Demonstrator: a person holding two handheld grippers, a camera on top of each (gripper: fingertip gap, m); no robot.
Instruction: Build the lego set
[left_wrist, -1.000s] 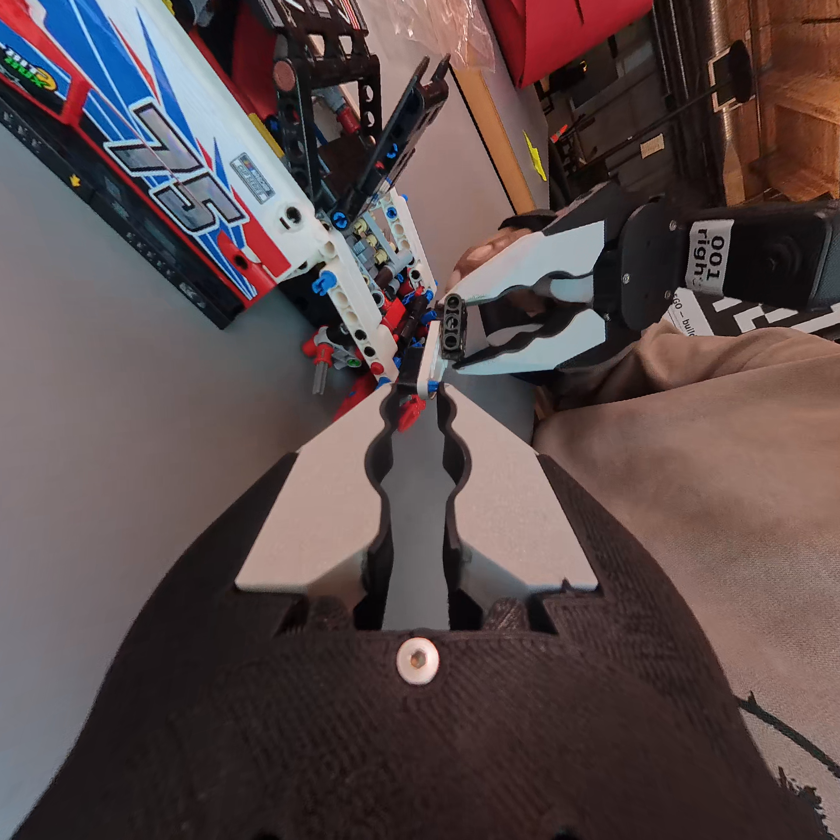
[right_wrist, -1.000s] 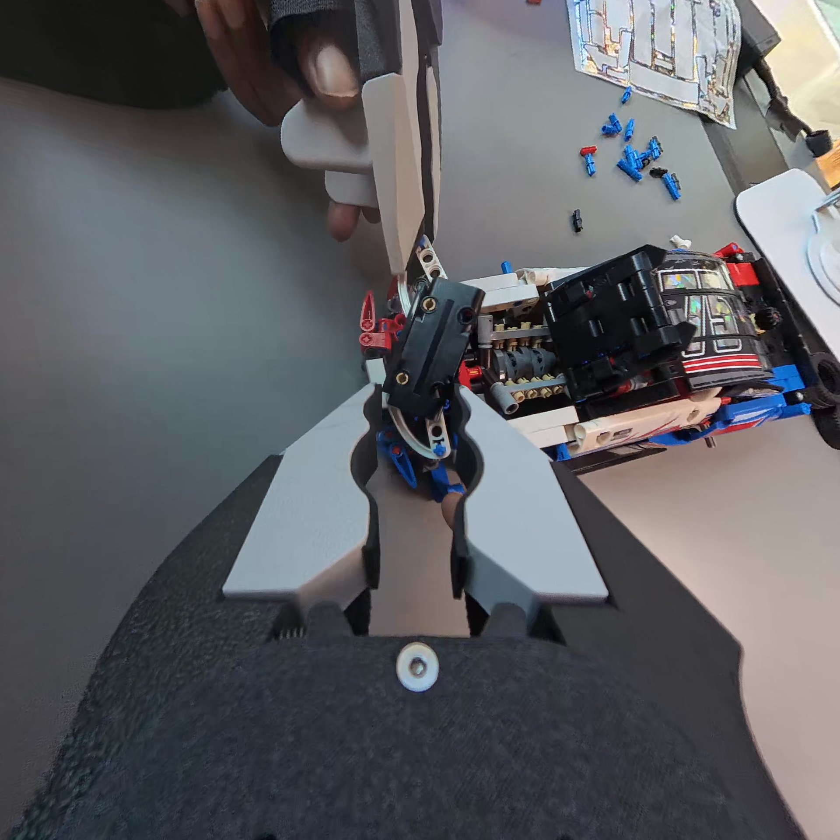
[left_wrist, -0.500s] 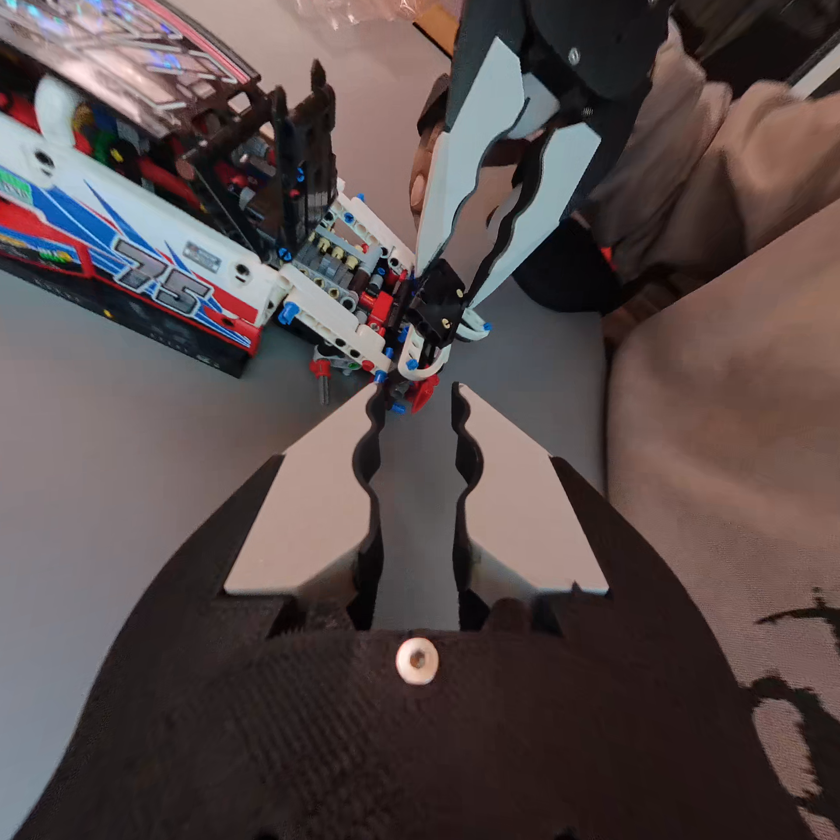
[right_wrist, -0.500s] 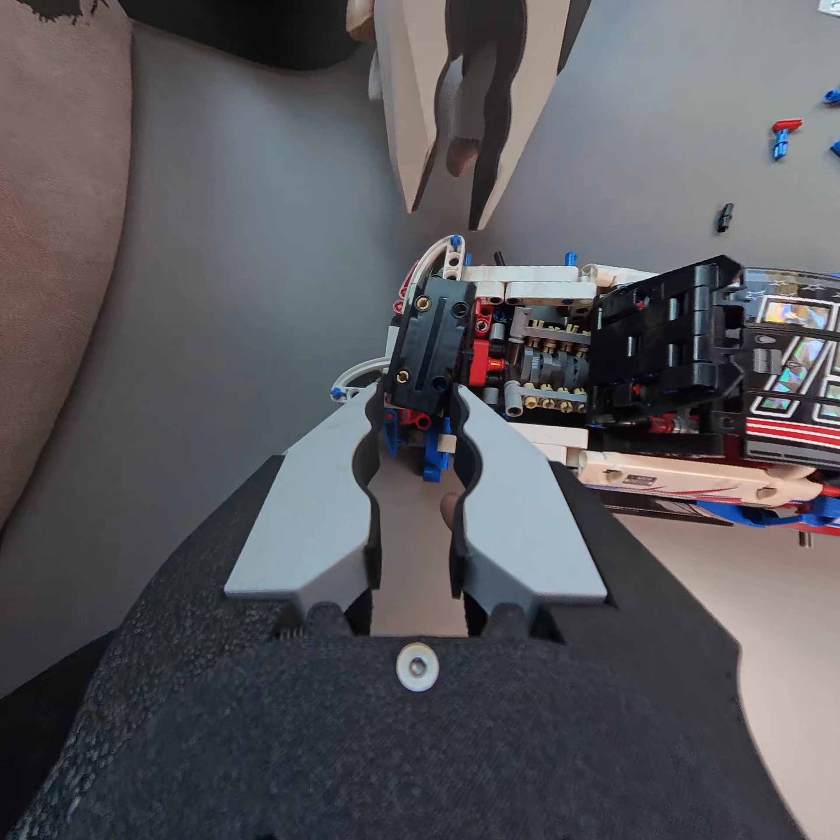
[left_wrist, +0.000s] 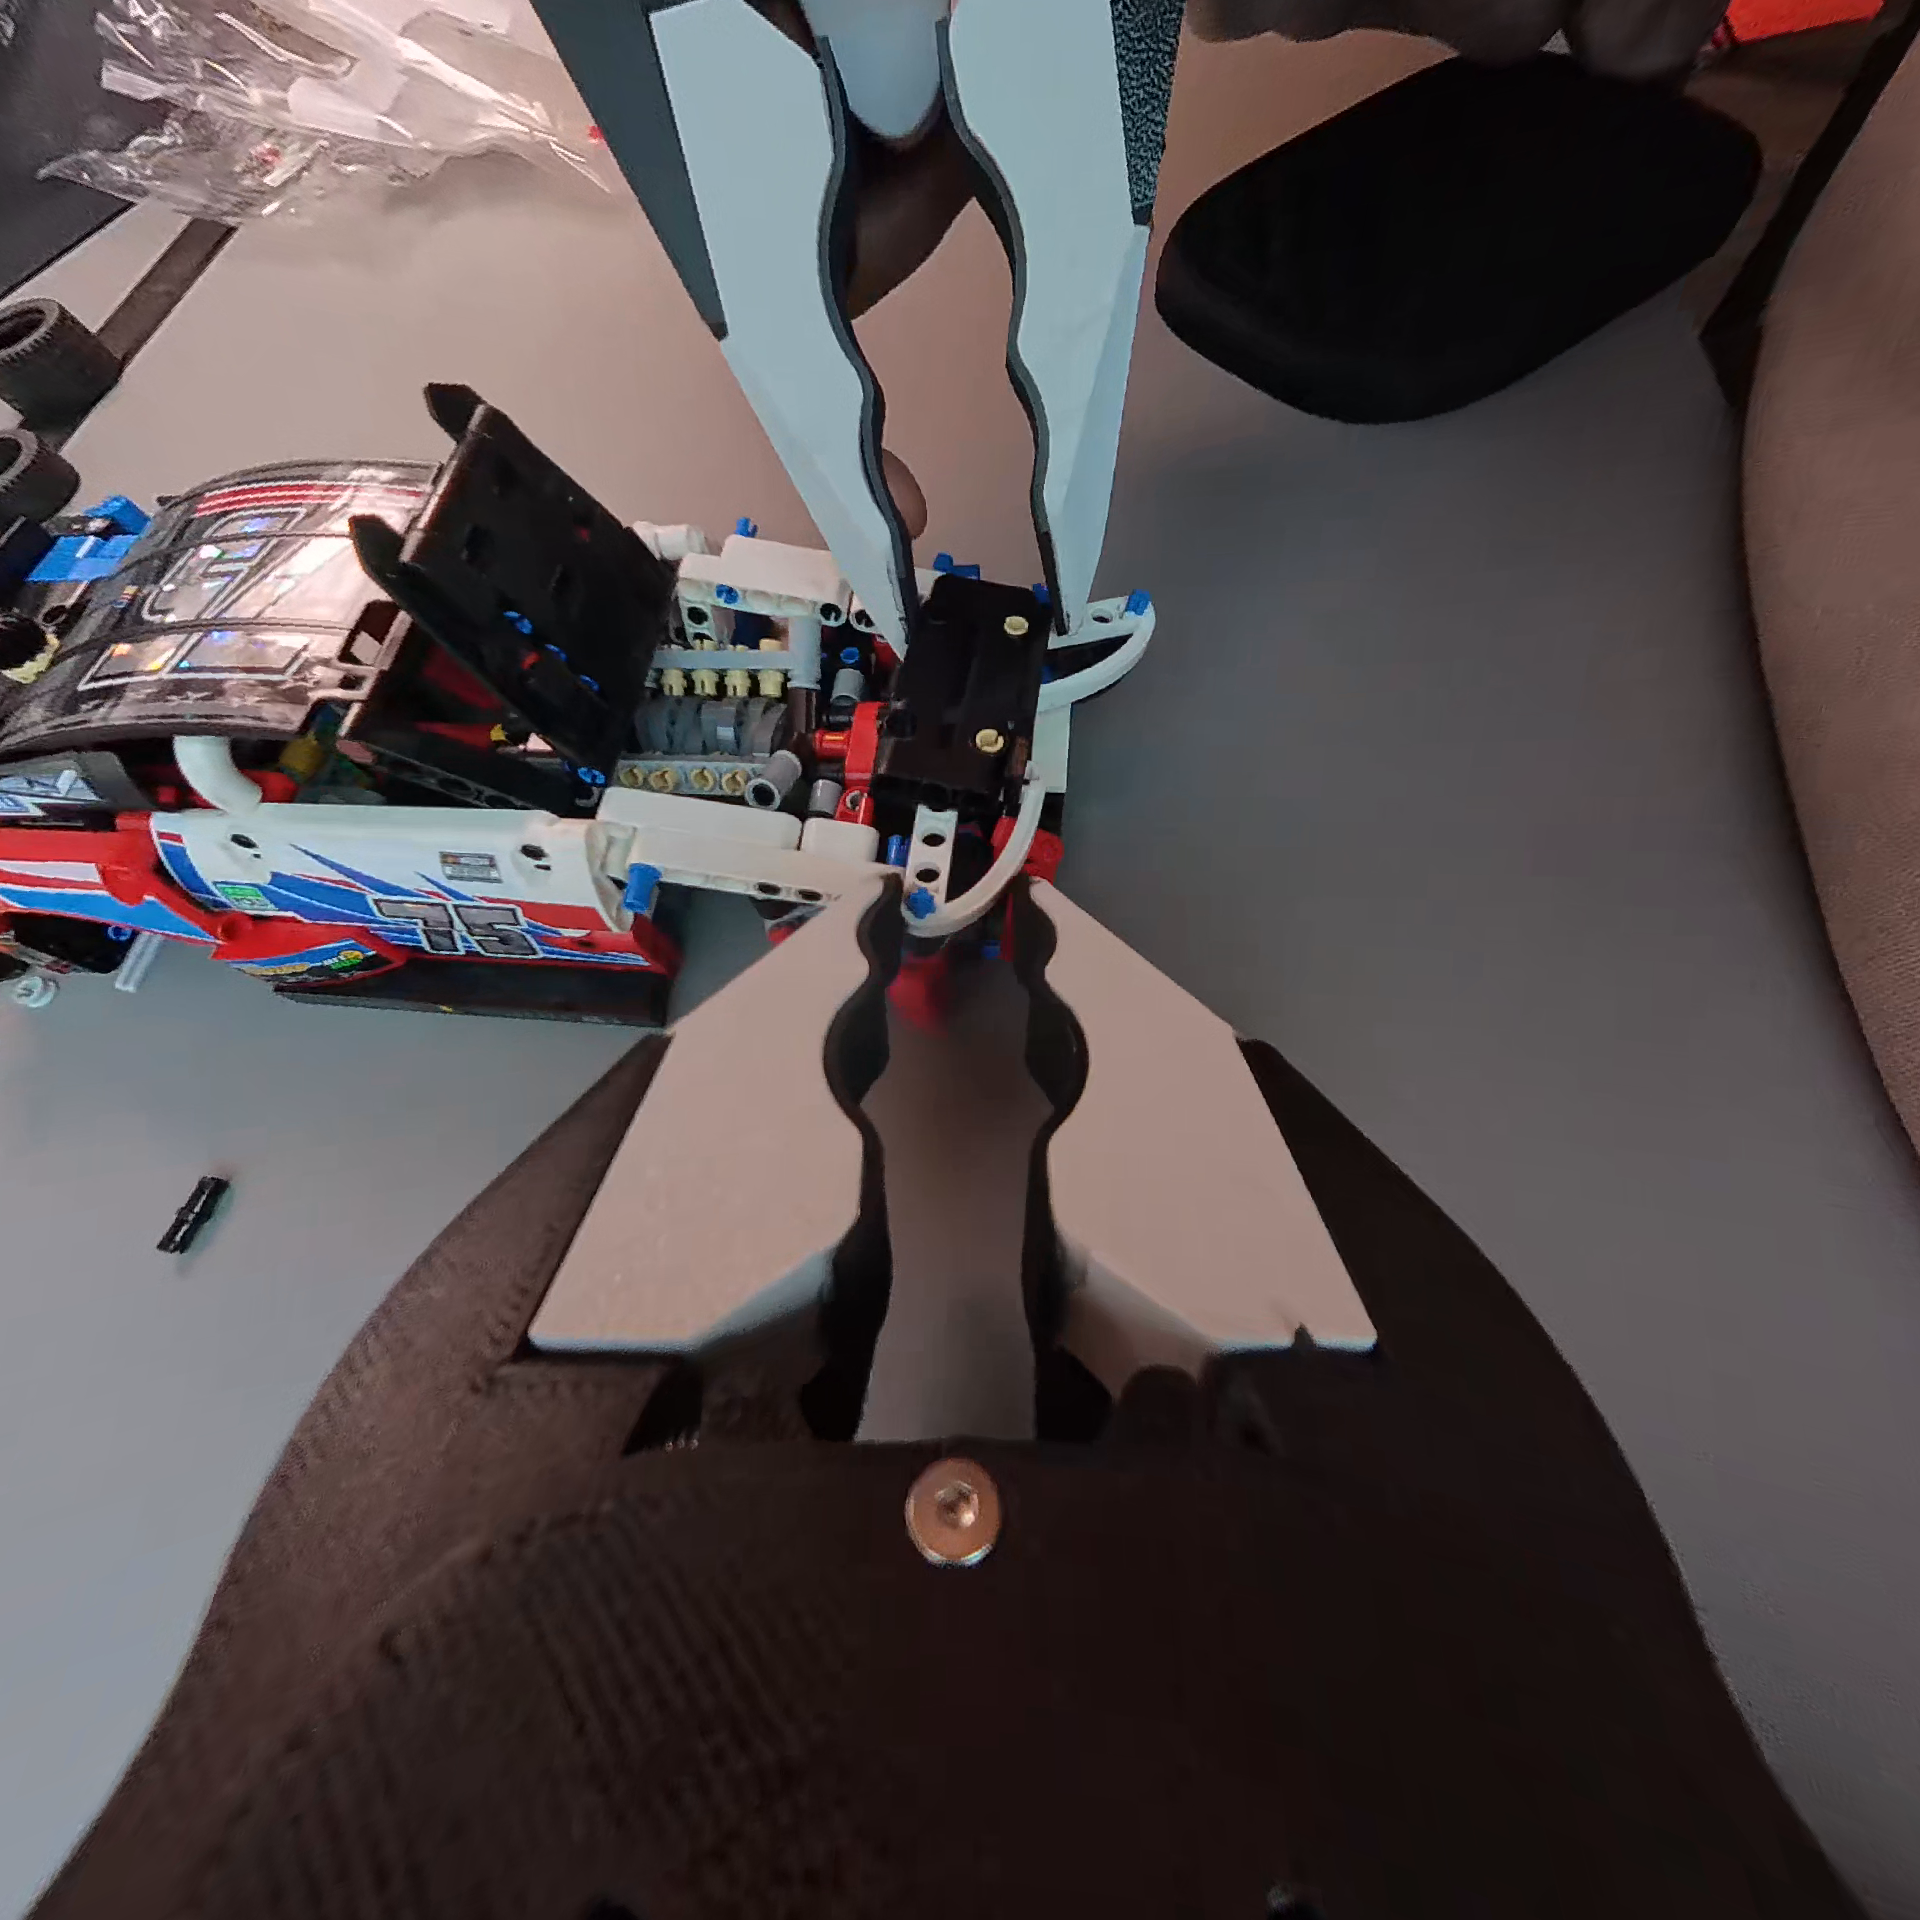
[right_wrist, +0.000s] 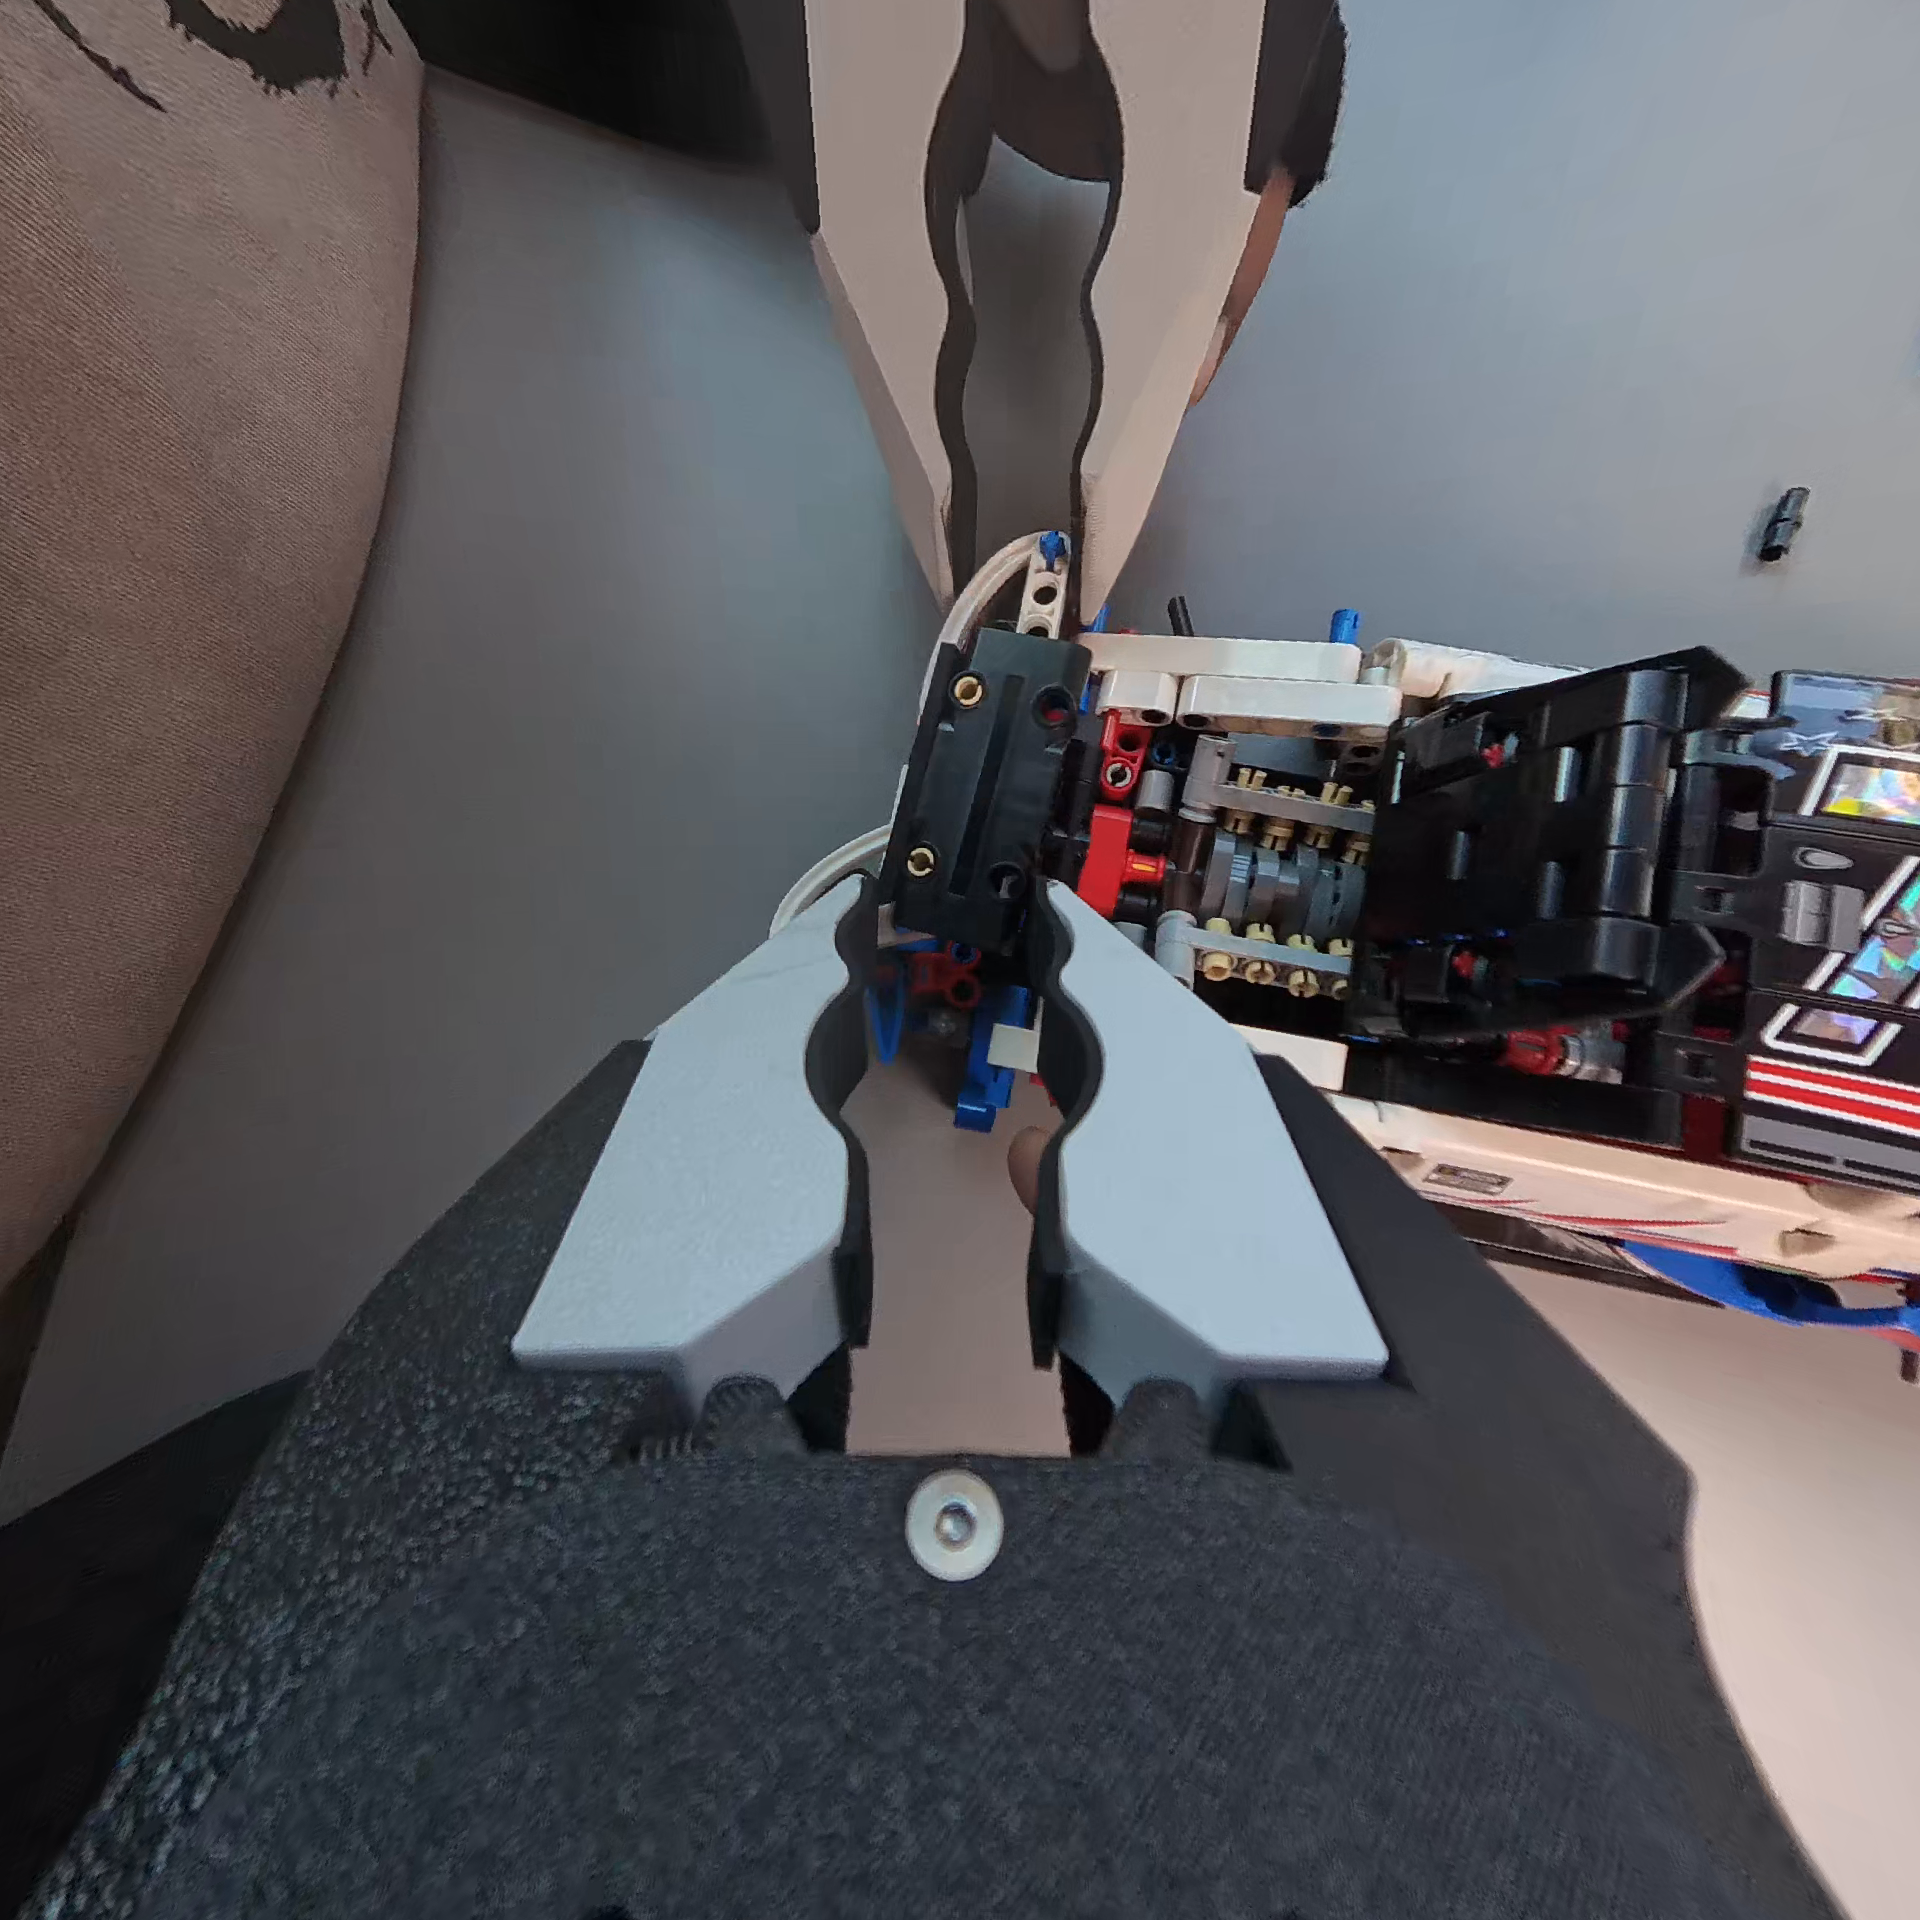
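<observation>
The lego race car, white, red and blue with a raised black engine cover, lies on the grey table; it also shows in the right wrist view. At its rear end sits a black block with tan pins. My right gripper is shut on the black block from one side. My left gripper is closed on the white curved rear beam from the opposite side. Each gripper shows in the other's view, the right one and the left one, tips facing mine.
A loose black pin lies on the table left of the car, also seen in the right wrist view. Clear plastic bags and black tyres lie at the far left. A person's beige clothing borders the table. Spacing between my two grippers at the tips: around 6 cm. The loose black pin sits 15 cm or so from the ends of my left fingers. My right wrist view looks at it from another angle.
The car has swung from steeply tilted to level in both views. Both grippers have stayed at its rear end, and the right one still holds the black block.
</observation>
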